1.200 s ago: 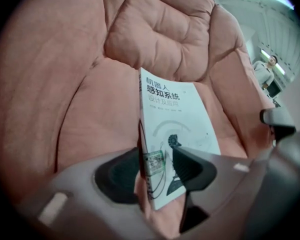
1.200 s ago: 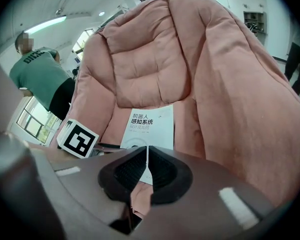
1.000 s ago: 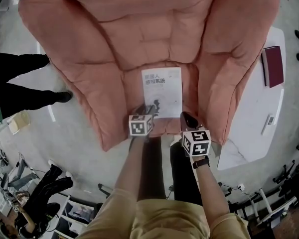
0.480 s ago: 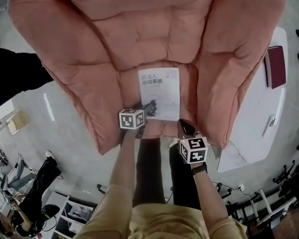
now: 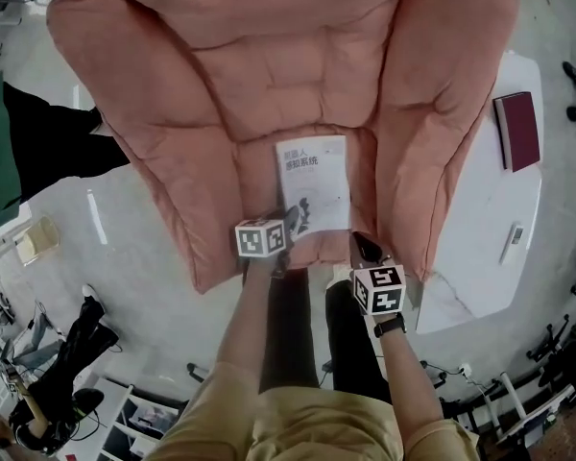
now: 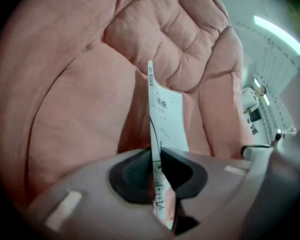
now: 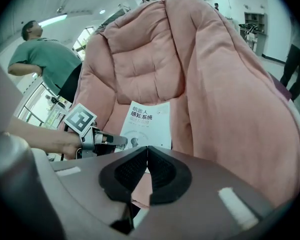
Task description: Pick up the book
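The book's near corner vanishes between the left gripper's closing fingers, the armchair's top runs past the head view's upper edge, and the cover's small print is unreadable.

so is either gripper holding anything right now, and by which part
The left gripper has its jaws closing on the white book, with the book's near left corner between the pads. The right gripper is shut, with nothing in it.

Left gripper jaws, earlier apart, now closing on near edge of book.
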The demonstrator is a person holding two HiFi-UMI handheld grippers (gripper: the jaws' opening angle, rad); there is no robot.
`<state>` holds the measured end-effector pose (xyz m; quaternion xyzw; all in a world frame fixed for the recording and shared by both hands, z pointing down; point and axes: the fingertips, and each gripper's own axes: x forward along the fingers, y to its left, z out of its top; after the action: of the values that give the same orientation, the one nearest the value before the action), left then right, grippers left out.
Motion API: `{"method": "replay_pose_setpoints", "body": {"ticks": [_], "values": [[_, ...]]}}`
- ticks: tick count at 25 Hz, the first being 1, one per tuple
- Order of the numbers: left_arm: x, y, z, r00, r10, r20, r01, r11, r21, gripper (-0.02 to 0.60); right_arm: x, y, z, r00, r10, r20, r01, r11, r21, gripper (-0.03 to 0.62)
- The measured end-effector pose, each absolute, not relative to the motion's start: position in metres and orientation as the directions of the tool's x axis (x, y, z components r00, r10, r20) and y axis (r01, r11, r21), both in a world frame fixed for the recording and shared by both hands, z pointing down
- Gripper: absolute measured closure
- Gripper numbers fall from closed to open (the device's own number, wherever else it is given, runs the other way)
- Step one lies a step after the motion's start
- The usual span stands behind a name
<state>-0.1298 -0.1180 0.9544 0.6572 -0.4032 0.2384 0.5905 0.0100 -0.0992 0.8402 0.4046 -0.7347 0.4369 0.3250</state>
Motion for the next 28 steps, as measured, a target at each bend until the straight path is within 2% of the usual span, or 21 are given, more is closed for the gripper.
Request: {"method": "replay_pose_setpoints", "body": {"ticks": [6, 11, 16, 22, 28], "values": [[-0.109, -0.111, 0.891, 0.548, -0.336, 0.766, -0.798, 0.062, 0.599, 0.538, 0.011, -0.104, 0.782, -0.462, -0.378, 0.802, -0.881, 0.304, -0.363, 0.588], [-0.093, -0.131, 0.810, 0.577, -0.444, 0.685, -0.759, 0.018, 0.651, 0.538, 0.023, -0.113, 0.730, -0.457, -0.466, 0.758, -0.888, 0.292, -0.355, 0.588], [-0.093, -0.138, 0.698, 0.535, -0.602, 0.593, -0.742, 0.001, 0.670, 0.538, 0.042, -0.102, 0.647, -0.468, -0.566, 0.679, -0.882, 0.251, -0.399, 0.588], [-0.093, -0.136, 0.518, 0.472, -0.780, 0.410, -0.778, -0.151, 0.610, 0.538, 0.052, -0.101, 0.505, -0.469, -0.722, 0.508, -0.876, 0.311, -0.368, 0.588], [-0.094, -0.144, 0.353, 0.415, -0.896, 0.159, -0.805, -0.280, 0.523, 0.538, 0.053, -0.135, 0.343, -0.467, -0.851, 0.239, -0.874, 0.404, -0.271, 0.589]]}}
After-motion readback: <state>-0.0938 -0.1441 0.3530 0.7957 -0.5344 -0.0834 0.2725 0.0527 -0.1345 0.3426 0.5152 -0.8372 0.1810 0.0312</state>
